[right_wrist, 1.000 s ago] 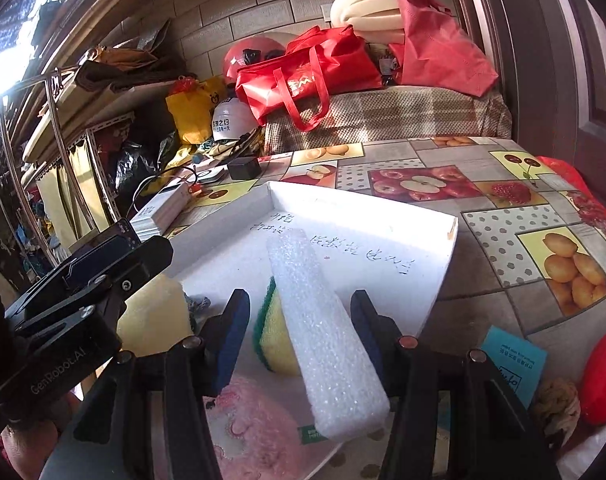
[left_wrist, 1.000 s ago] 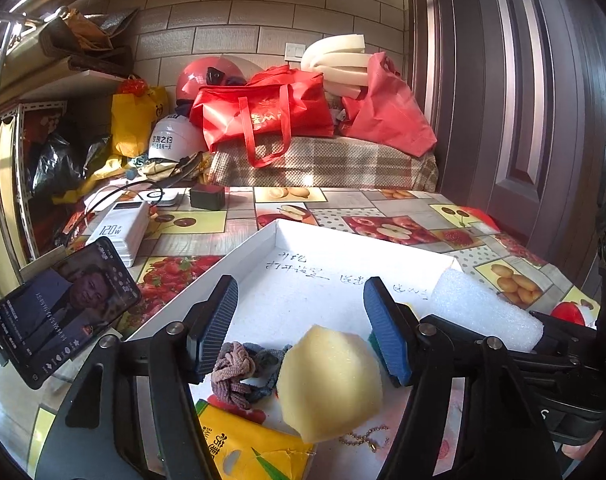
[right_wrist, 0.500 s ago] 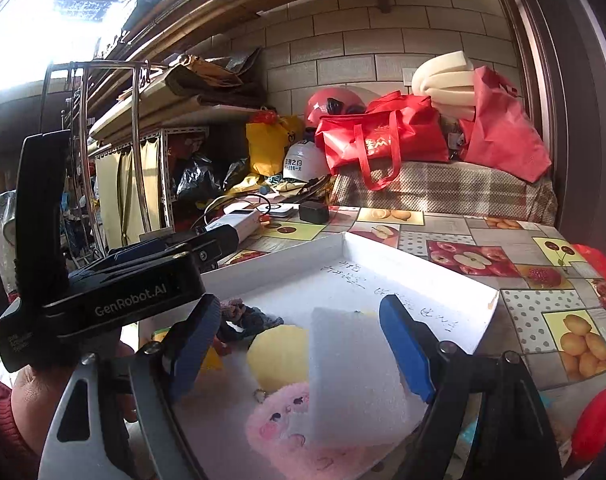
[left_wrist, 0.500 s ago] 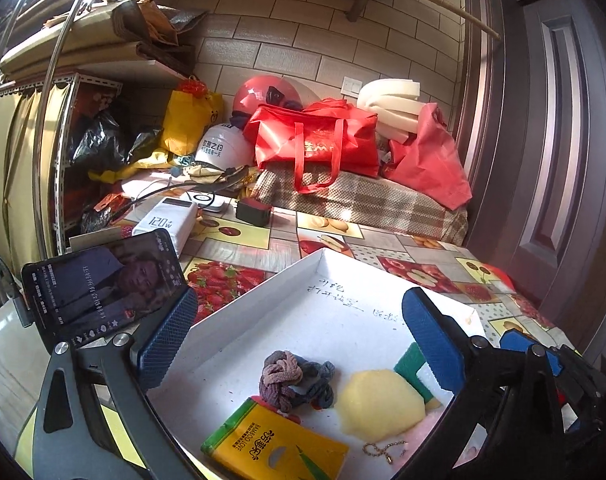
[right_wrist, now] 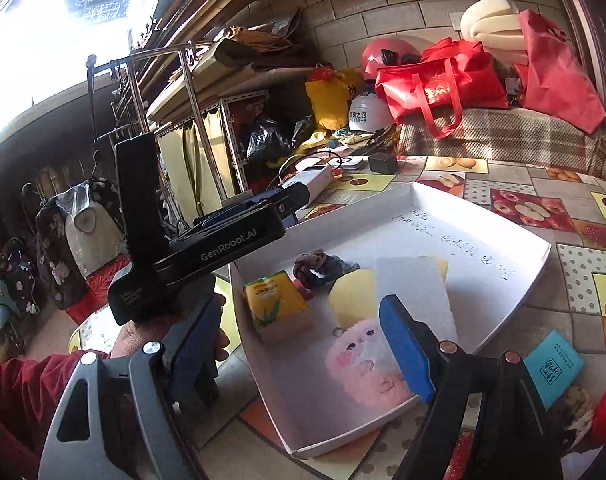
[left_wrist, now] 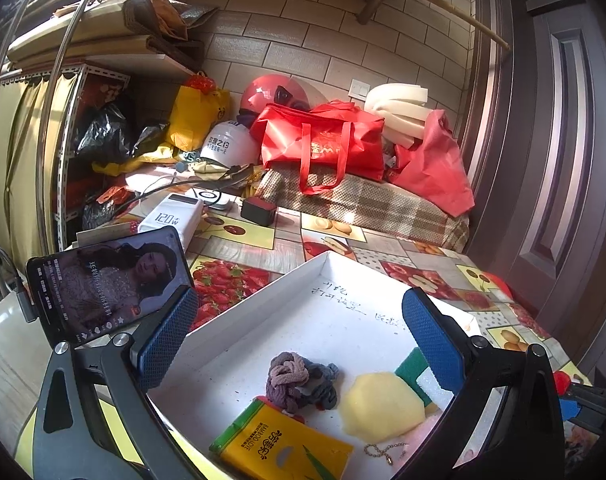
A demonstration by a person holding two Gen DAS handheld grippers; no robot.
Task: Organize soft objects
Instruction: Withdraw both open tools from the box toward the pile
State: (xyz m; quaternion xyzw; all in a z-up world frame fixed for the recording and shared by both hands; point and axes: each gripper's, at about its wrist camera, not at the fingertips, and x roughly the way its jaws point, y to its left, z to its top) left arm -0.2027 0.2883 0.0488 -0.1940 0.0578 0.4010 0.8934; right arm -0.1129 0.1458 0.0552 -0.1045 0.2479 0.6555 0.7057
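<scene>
Soft things lie together in white tray (right_wrist: pixel 515 288), tidy. Left gripper (left_wrist: pixel 303 340) and right gripper (right_wrist: pixel 303 344) hang wide open, holding nothing, ready for more.

Sharp, fisheye-bent pictures; blown-out daylight glare upper left, dark vignetted corners.

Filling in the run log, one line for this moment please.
left gripper: open, empty | right gripper: open, empty | white tray: yellow sponge, foam block, pink plush, tissue pack
</scene>
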